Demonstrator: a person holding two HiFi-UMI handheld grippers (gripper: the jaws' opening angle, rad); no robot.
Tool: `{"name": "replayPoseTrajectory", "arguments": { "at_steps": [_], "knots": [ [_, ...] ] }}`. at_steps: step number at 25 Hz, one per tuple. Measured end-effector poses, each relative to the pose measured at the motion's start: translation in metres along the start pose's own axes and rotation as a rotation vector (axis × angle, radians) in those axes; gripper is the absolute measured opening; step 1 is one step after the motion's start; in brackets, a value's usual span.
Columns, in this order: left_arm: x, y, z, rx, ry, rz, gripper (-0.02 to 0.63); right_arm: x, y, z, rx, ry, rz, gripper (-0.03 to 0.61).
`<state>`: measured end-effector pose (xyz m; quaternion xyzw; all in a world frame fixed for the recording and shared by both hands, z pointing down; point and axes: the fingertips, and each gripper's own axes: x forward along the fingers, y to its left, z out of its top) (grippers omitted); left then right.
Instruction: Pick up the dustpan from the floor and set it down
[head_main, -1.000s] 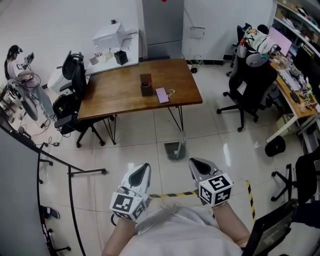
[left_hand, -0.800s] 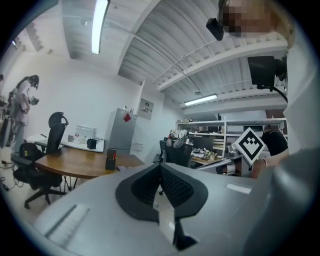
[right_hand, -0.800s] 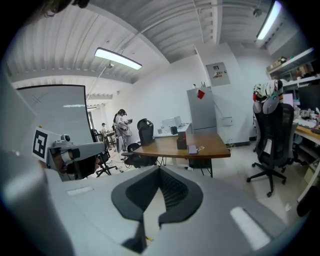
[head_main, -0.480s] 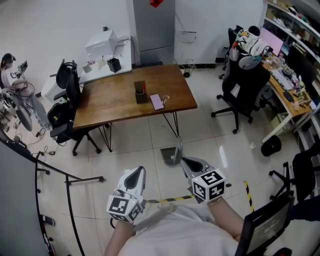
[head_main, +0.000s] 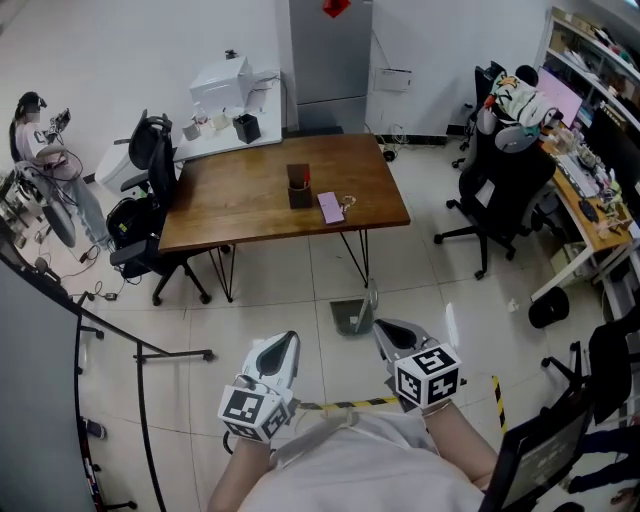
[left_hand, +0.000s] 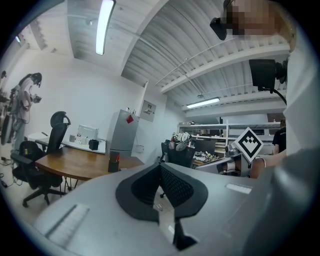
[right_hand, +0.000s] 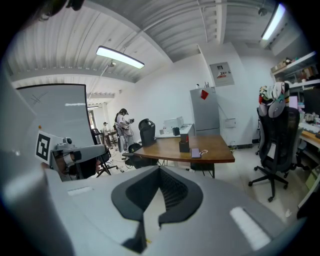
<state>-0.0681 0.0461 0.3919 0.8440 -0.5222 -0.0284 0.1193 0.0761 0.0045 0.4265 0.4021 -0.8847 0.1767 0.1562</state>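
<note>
The grey dustpan lies on the white tiled floor just in front of the wooden table's right legs, its handle standing upright. My right gripper hovers close beside that handle, a little nearer to me, jaws together and empty. Further left, my left gripper is held apart from the dustpan, also shut with nothing in it. In the left gripper view the left gripper points level across the room. The right gripper tilts slightly down in its own view, where the dustpan is hidden below the jaws.
A wooden table bears a pen holder and a purple notebook. Black office chairs stand at left and right. A black rail runs at left. Yellow-black tape crosses the floor by my feet.
Both grippers have edged a little forward, the right one nearer the dustpan's handle. The head view swayed. Both pairs of jaws stay shut.
</note>
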Motion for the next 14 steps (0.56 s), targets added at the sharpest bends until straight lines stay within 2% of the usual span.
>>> {"name": "replayPoseTrajectory", "arguments": {
  "at_steps": [14],
  "knots": [
    [0.004,-0.004,-0.007,-0.012,0.009,0.004,0.014,-0.015,-0.014,-0.003,0.028,-0.029,-0.029,0.002]
  ]
}}
